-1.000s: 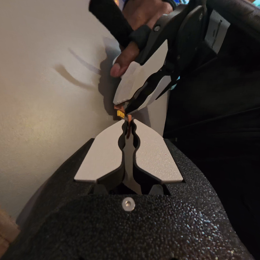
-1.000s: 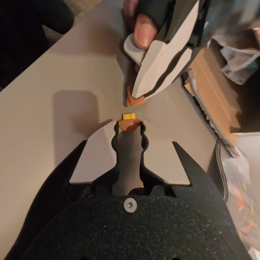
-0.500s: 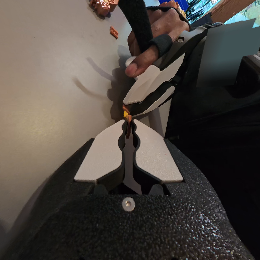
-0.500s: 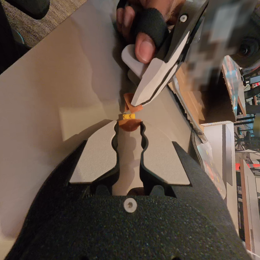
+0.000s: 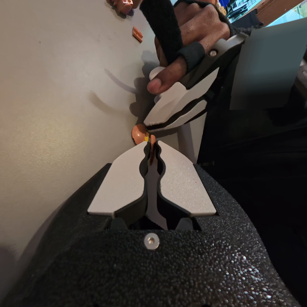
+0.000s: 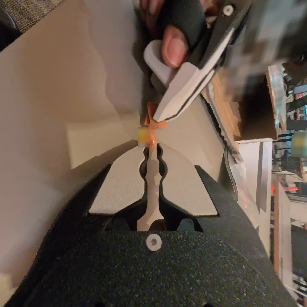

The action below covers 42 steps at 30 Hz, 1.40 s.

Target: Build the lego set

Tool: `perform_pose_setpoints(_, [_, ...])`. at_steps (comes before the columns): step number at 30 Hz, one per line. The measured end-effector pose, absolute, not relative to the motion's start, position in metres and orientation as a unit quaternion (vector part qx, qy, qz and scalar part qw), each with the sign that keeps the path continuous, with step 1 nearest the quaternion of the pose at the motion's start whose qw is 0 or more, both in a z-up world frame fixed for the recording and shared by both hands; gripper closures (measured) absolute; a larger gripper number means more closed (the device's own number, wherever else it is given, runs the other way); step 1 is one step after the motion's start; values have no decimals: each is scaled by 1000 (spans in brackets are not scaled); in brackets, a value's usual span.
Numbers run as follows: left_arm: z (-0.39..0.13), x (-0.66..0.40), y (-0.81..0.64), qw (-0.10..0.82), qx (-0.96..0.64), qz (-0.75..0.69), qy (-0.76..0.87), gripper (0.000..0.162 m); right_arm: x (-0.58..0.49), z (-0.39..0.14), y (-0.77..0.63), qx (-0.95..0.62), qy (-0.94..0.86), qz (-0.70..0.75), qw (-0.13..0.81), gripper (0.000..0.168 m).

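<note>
My left gripper (image 5: 152, 144) is shut on a thin brown plate (image 5: 152, 150), held edge-on at its tips. In the right wrist view the left gripper (image 6: 157, 118) comes in from the upper right with that plate (image 6: 159, 125). My right gripper (image 6: 152, 147) is shut on a brown rounded piece (image 6: 152, 139) with a small yellow brick (image 6: 143, 136) on it. In the left wrist view the right gripper (image 5: 147, 127) holds this rounded piece (image 5: 137, 134) and yellow brick (image 5: 146, 138) against the left's plate. Both are above the pale table (image 5: 58, 99).
Loose brown bricks (image 5: 137, 34) and a small brown cluster (image 5: 126, 6) lie farther off on the table. A cardboard box (image 6: 232, 108) and a clear plastic bag (image 6: 240, 182) sit past the table's right edge. A person's hand (image 5: 182, 58) works each gripper. Less than 4 cm separates the two grippers' tips.
My right jaws have narrowed a lot, and the rounded piece now sits edge-on between them. The two held pieces, apart a second ago, have come together. The left grasp is unchanged.
</note>
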<state>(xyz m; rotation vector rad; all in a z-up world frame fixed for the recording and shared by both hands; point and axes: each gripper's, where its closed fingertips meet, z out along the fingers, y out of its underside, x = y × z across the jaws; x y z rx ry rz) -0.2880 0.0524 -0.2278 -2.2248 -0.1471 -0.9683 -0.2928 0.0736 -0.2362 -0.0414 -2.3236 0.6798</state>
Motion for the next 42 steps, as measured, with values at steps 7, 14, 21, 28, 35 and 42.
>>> perform_pose_setpoints(7, [-228,-287,49,355,-861,-360,-65,157,-300,-243,84,-71,-921,251,290,161])
perform_pose_setpoints(14, [-226,-291,39,361,-865,-344,-64,157,-291,-240,61,-51,-920,252,297,154])
perform_pose_setpoints(21, [-224,-294,27,363,-865,-342,-63,157,-291,-238,52,-20,-930,256,264,142])
perform_pose_setpoints(28, [-225,-292,20,365,-862,-346,-58,157,-305,-239,74,55,-950,237,194,136])
perform_pose_setpoints(35, [-225,-291,15,373,-859,-345,-62,157,-311,-240,50,68,-950,260,155,134])
perform_pose_setpoints(42, [-227,-302,9,370,-863,-338,-70,157,-309,-236,35,37,-946,262,189,118])
